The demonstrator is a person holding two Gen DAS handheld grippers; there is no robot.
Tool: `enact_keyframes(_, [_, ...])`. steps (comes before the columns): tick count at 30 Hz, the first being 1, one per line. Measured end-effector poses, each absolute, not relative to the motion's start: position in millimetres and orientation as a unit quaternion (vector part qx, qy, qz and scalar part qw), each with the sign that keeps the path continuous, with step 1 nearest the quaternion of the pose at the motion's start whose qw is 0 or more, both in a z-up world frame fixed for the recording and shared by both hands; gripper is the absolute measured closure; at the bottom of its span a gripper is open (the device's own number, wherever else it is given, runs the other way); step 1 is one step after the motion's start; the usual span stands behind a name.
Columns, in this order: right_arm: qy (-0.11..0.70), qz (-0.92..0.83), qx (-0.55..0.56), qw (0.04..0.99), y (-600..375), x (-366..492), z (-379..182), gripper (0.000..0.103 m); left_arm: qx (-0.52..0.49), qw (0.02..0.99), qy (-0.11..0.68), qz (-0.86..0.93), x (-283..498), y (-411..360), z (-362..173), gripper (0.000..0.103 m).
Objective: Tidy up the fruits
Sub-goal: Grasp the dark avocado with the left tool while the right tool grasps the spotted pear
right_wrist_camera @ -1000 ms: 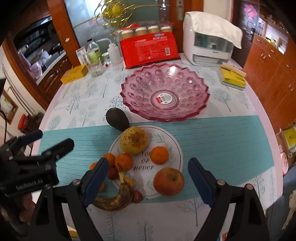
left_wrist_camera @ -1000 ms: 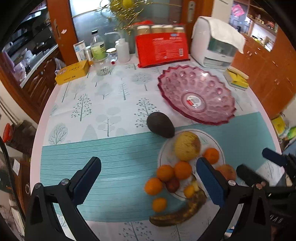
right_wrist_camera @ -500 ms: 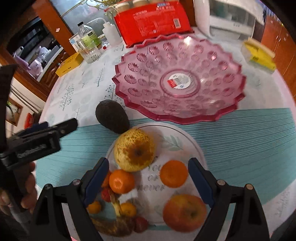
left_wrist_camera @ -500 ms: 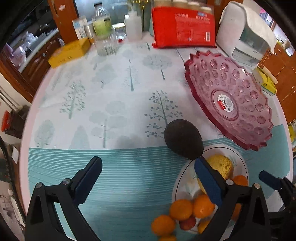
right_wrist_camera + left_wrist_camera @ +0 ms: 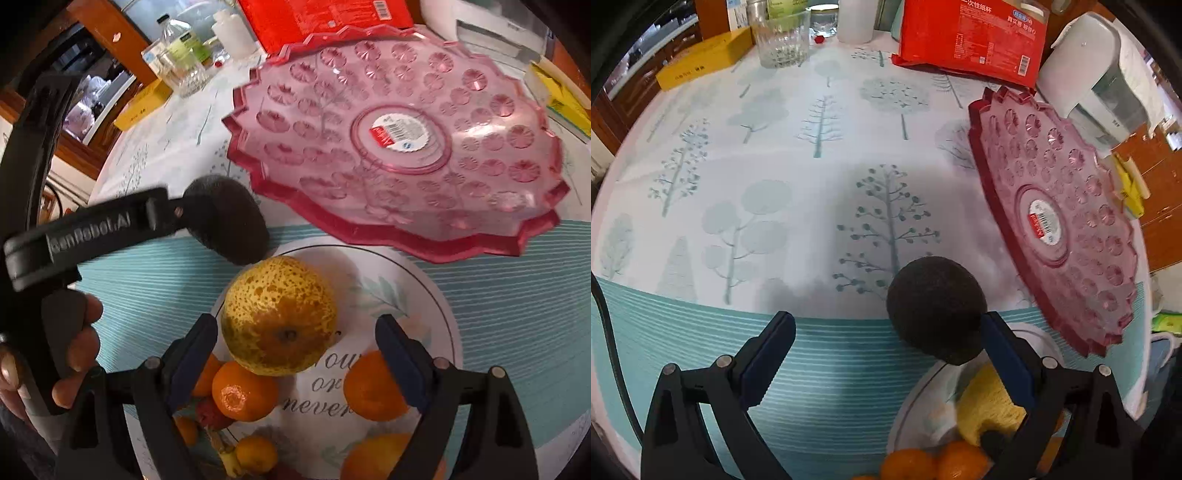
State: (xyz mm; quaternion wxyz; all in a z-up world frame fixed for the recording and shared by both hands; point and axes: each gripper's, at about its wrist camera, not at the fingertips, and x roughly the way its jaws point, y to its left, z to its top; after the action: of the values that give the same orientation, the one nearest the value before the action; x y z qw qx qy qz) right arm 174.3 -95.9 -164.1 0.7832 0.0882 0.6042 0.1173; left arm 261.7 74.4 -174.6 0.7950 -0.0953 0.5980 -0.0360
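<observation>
The black left tongs (image 5: 173, 212) read "GenRobot.AI"; just ahead of the right tongs, the white floral plate (image 5: 424, 295) reads "never".

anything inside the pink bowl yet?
No fruit. The pink bowl holds only a label sticker at its centre. The table under its base can't be made out.

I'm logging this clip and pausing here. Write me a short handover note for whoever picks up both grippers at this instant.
Left gripper: open, holding nothing, its right finger close beside the dark avocado; contact unclear.
Right gripper: open, holding nothing, low over the white plate, the spotted yellow pear between its fingers.
Things: avocado on the tablecloth at the plate's edge; pear, oranges and other small fruit on the plate; pink bowl behind, nothing in it.
Done: no fruit moved yet.
Left: probably grip the avocado and pear, then shift all fruit to the bowl.
</observation>
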Motion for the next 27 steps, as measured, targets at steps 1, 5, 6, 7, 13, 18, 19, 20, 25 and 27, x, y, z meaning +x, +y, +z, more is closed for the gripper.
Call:
enact_keyframes(1, [0.606, 0.12, 0.086, 0.782, -94.4, 175.3, -166.1, 0.015, -0.099, 0.795, 0.597, -0.038, 262.9, 73.0, -175.3, 0.004])
enact_keyframes(5, [0.611, 0.134, 0.079, 0.776, -89.5, 179.9, -173.9, 0.015, -0.108, 0.796, 0.595, -0.044, 268.2, 66.8, -179.3, 0.004])
enact_keyframes(6, [0.611, 0.136, 0.077, 0.776, -88.4, 180.9, -175.1, 0.015, -0.112, 0.794, 0.596, -0.046, 269.8, 65.5, -180.9, 0.004])
enact_keyframes(7, [0.611, 0.139, 0.075, 0.776, -87.1, 182.1, -176.2, 0.015, -0.116, 0.793, 0.596, -0.048, 270.9, 64.5, -182.7, 0.005])
enact_keyframes(13, [0.612, 0.156, 0.081, 0.771, -79.0, 192.2, -183.8, 0.026, -0.136, 0.786, 0.6, -0.063, 278.6, 55.1, -192.6, 0.009])
enact_keyframes(18, [0.607, 0.167, 0.081, 0.773, -73.6, 199.3, -186.3, 0.03, -0.152, 0.785, 0.596, -0.076, 281.1, 52.7, -201.3, 0.014])
enact_keyframes(19, [0.606, 0.168, 0.082, 0.773, -72.5, 198.6, -187.4, 0.03, -0.16, 0.783, 0.596, -0.082, 281.3, 52.9, -203.6, 0.016])
enact_keyframes(20, [0.605, 0.17, 0.083, 0.773, -72.3, 198.6, -188.0, 0.03, -0.167, 0.783, 0.593, -0.086, 281.3, 53.0, -205.2, 0.016])
enact_keyframes(25, [0.602, 0.175, 0.085, 0.774, -75.8, 200.6, -189.5, 0.031, -0.173, 0.787, 0.579, -0.123, 280.2, 43.8, -205.4, 0.045])
enact_keyframes(27, [0.601, 0.176, 0.086, 0.775, -87.8, 195.7, -189.1, 0.031, -0.158, 0.793, 0.575, -0.122, 279.2, 37.7, -204.8, 0.046])
